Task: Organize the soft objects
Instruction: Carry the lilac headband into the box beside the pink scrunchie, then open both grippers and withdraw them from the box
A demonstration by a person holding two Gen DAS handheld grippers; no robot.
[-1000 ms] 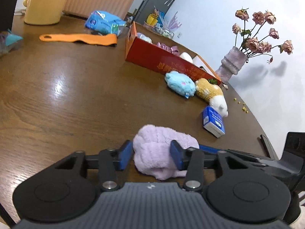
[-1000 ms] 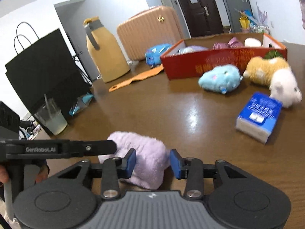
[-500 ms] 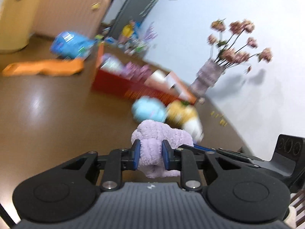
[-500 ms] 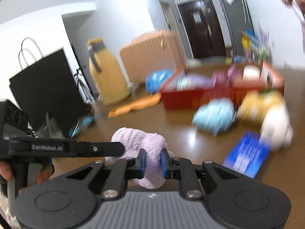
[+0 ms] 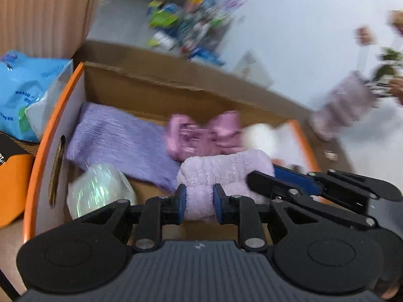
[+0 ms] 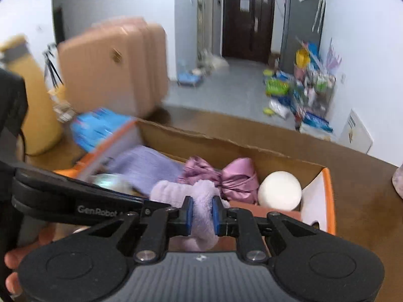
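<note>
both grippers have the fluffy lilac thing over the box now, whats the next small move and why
Probably lower it a little, then open both. The left gripper and right gripper pinch the lilac plush above the cardboard box, over bare floor in front of the purple cloth and pink bow.

Soft cloth in raw cardboard, held by matt plastic

The lilac towel (image 5: 226, 168) is fluffy terry cloth; the box (image 5: 156, 93) is matt brown cardboard inside, torn rough along its far rim. In it lie a ribbed purple knit (image 5: 121, 138), a glossy satin bow (image 6: 226, 176) and crinkly shiny film (image 5: 98, 188). Each claw is matt black plastic with metal rivets.
</note>
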